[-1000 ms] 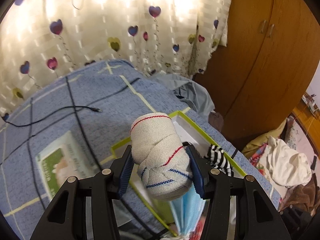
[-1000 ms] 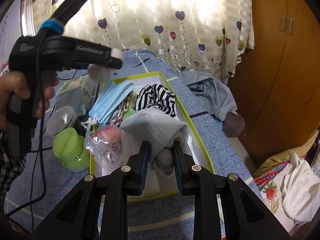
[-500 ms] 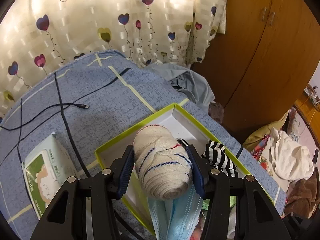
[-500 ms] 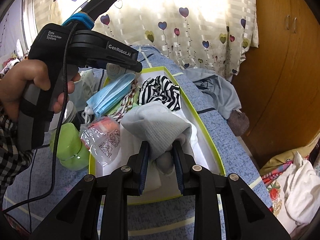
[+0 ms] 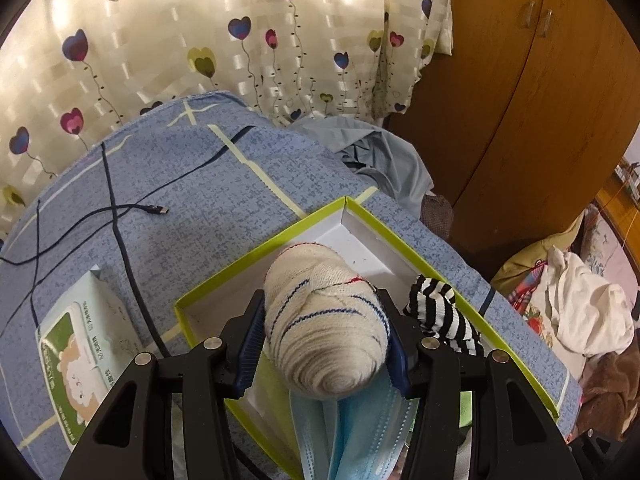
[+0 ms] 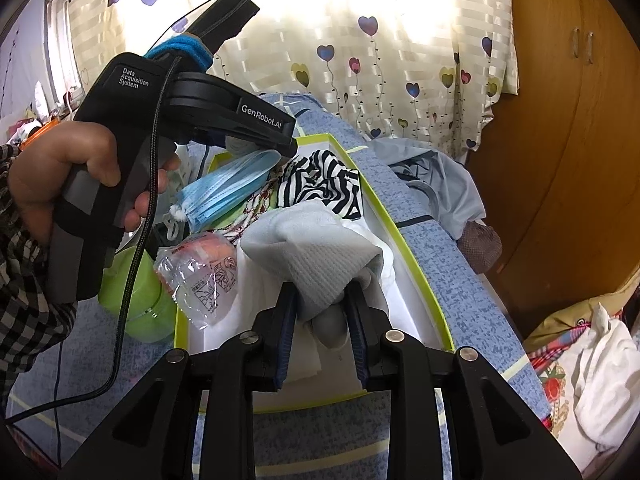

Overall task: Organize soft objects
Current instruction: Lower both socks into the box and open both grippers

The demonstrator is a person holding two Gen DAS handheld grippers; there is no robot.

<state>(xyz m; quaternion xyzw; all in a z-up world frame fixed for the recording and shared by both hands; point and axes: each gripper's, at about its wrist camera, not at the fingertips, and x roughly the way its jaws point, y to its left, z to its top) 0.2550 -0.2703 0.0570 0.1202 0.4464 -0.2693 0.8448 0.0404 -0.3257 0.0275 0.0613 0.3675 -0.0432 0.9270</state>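
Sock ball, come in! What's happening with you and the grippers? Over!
Left gripper shut on sock ball, above box. Right gripper shut on grey cloth. Blue masks hang underneath.

A blue patterned bedspread (image 5: 208, 216) with pale yellow lines covers the bed. A black USB cable (image 5: 120, 210) trails across it, near a pack of wet wipes (image 5: 80, 344) with a green label. Behind hangs a cream curtain (image 5: 240, 40) printed with heart balloons, beside a wooden wardrobe (image 5: 532, 100). A lime-green plastic container (image 6: 132, 304) sits on the bedspread.
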